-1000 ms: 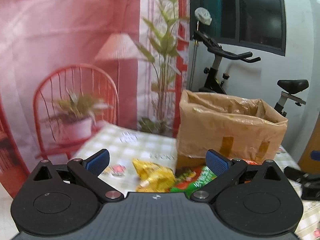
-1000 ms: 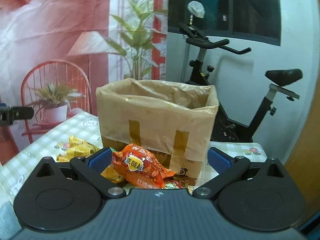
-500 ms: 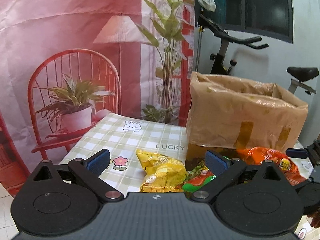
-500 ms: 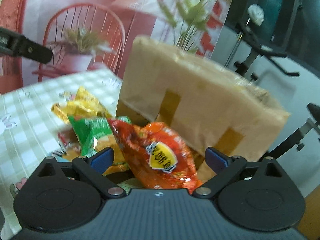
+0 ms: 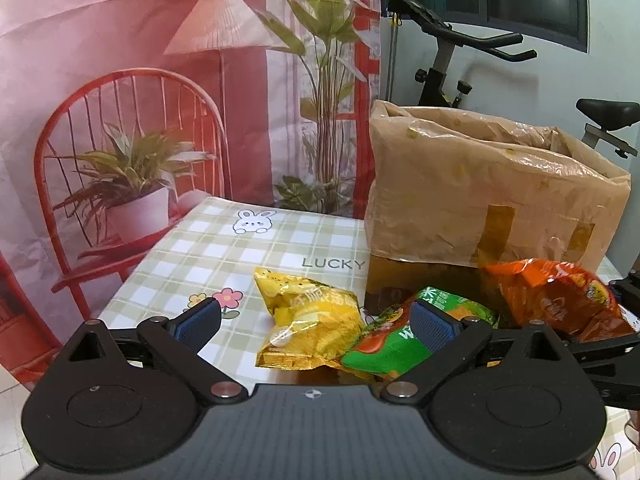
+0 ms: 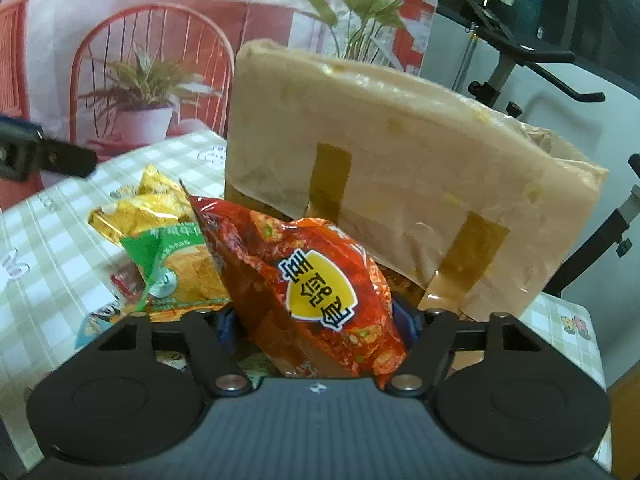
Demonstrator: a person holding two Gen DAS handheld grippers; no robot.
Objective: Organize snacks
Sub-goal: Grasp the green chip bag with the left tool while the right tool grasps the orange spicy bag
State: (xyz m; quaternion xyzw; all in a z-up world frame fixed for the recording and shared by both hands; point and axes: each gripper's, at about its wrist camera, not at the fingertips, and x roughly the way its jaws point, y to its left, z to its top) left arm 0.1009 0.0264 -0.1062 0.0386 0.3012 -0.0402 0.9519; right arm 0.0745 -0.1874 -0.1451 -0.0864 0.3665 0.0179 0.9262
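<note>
A yellow snack bag [image 5: 308,320], a green snack bag [image 5: 400,336] and an orange-red snack bag [image 5: 556,300] lie in a heap on the checked tablecloth [image 5: 240,256], in front of a brown open-topped box [image 5: 492,196]. My left gripper [image 5: 316,320] is open, its jaws astride the yellow and green bags just above them. My right gripper [image 6: 320,326] is shut on the orange-red bag [image 6: 316,280], its blue pads pressed against the bag's sides. The green bag [image 6: 180,264], yellow bag [image 6: 140,208] and box [image 6: 400,152] show behind it.
An exercise bike [image 5: 460,60] stands behind the box. A printed backdrop with a red chair and plants [image 5: 128,168] hangs behind the table. The table's left edge [image 5: 132,276] is close to the left gripper, which shows at the left in the right wrist view [image 6: 44,156].
My right gripper has come down onto the orange-red bag and shut on it. My left gripper has moved closer over the yellow and green bags, staying open.
</note>
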